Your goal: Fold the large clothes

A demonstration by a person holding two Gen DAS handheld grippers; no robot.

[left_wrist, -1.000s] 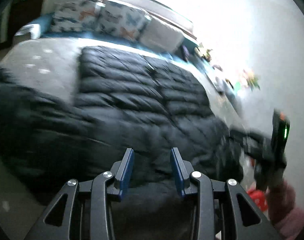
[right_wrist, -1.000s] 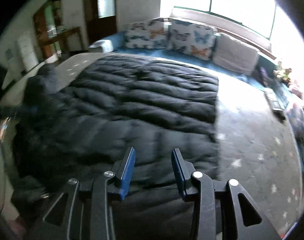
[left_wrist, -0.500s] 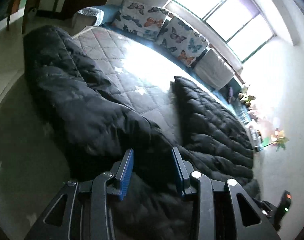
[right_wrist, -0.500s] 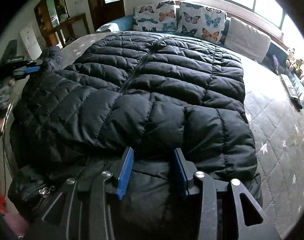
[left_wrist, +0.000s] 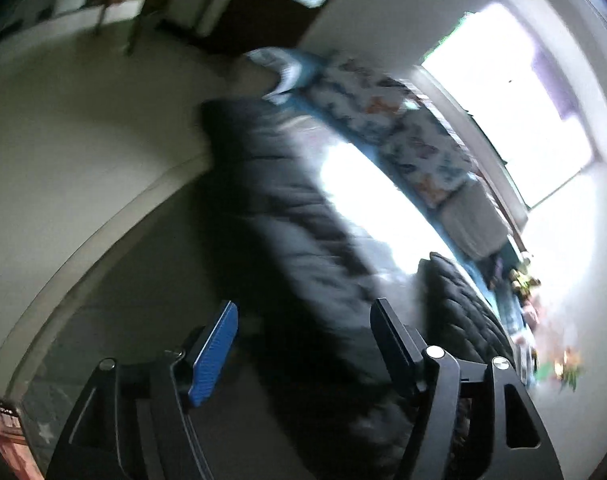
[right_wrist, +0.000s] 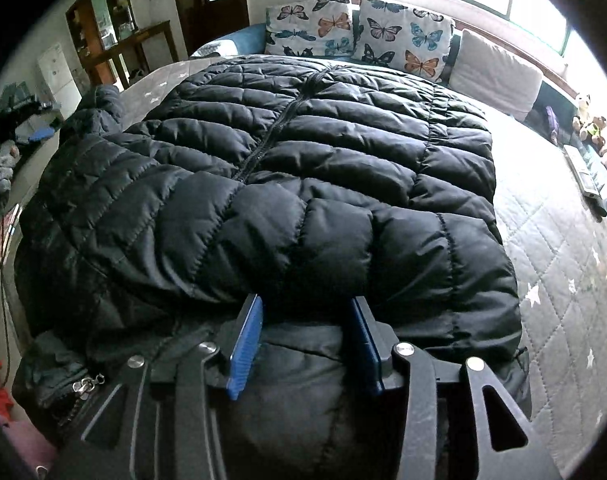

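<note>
A black quilted puffer jacket [right_wrist: 303,160] lies spread on the bed, zip up the middle. Its near part is folded over onto the body. My right gripper [right_wrist: 305,320] is at the near edge of that fold; puffy fabric fills the gap and touches both blue pads while the jaws are opening. In the blurred left wrist view, a long black sleeve [left_wrist: 287,220] runs along the bed's edge, with the jacket's body [left_wrist: 463,312] to the right. My left gripper [left_wrist: 303,316] hovers over the sleeve's near end, its jaws wide and opening, gripping nothing.
The grey quilted bed [right_wrist: 563,260] has butterfly pillows [right_wrist: 311,24] and a white cushion [right_wrist: 495,72] at its far side. A remote [right_wrist: 583,172] and soft toys [right_wrist: 591,124] lie at the right. Pale floor [left_wrist: 83,140] is left of the bed.
The left gripper swung left along the jacket to the sleeve at the bed's edge, rolled, and its jaws spread wide. The right gripper sank with the fold onto the jacket and widened slightly.
</note>
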